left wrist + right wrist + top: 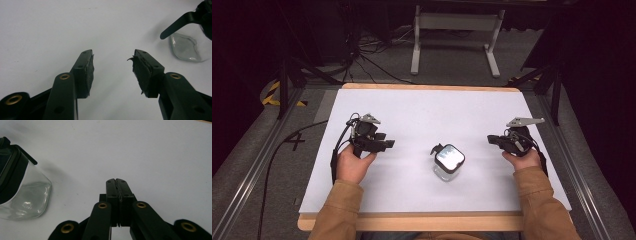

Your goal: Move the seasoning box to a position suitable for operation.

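Counter: white sheet point(412, 110) on a wooden-edged top, dark room behind.
Jar: clear glass jar point(448, 162) with a black-rimmed lid (clasp lever sticking out to its left), standing mid-counter between the two hands.
Left tool: left tool point(384, 144) resting near the jar's left side, jaws apart, nothing between its pads point(88, 72).
Right tool: right tool point(492, 140) well right of the jar, jaws pressed together, empty.

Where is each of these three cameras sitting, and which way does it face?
High view: above the person's side, facing forward and down on the table; forearms, hands, both grippers.
Left gripper view: rides the left gripper, jaws apart.
Right gripper view: rides the right gripper, jaws together.
All three share the clear jar with its black latch lid.
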The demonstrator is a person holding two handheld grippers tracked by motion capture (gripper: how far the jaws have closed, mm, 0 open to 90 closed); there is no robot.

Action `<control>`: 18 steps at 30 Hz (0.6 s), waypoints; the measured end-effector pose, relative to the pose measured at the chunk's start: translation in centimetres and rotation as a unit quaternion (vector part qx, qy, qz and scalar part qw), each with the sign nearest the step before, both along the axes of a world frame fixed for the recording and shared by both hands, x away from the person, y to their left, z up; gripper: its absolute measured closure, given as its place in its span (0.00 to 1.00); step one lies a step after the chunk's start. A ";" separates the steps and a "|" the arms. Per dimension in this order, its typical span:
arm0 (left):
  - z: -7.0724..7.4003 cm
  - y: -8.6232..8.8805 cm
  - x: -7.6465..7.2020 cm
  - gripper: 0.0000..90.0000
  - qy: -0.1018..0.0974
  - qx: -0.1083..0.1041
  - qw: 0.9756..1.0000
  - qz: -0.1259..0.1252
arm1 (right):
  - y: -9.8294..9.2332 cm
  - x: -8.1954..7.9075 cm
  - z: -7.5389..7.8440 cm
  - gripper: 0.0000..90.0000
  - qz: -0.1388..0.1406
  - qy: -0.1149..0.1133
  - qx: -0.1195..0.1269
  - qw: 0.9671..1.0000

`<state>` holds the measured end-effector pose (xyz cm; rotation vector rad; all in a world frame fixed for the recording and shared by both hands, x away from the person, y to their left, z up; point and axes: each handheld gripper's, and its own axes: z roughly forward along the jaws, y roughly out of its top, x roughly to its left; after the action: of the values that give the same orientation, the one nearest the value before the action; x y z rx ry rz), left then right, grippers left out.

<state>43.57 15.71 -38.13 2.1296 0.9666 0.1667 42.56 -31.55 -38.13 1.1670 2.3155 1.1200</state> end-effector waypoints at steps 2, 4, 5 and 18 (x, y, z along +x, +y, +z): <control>0.1 0.1 -0.1 0.57 0.002 -0.005 1.000 0.002 | 0.1 -0.1 0.0 0.99 0.003 -0.001 -0.002 1.000; 0.1 0.2 -0.1 0.56 0.001 -0.009 1.000 0.003 | 0.1 -0.1 0.1 0.99 0.004 -0.001 0.001 1.000; 0.2 0.2 -0.1 0.56 0.001 -0.008 1.000 0.004 | 0.2 -0.1 0.1 0.99 0.005 -0.001 0.001 1.000; 0.7 0.1 -0.4 0.51 -0.008 -0.016 1.000 0.007 | 1.4 -0.3 0.0 0.97 0.041 -0.011 -0.001 0.999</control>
<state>43.14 15.85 -37.47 2.0903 0.9700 0.1746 42.24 -30.16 -38.11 1.0620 2.3668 1.1530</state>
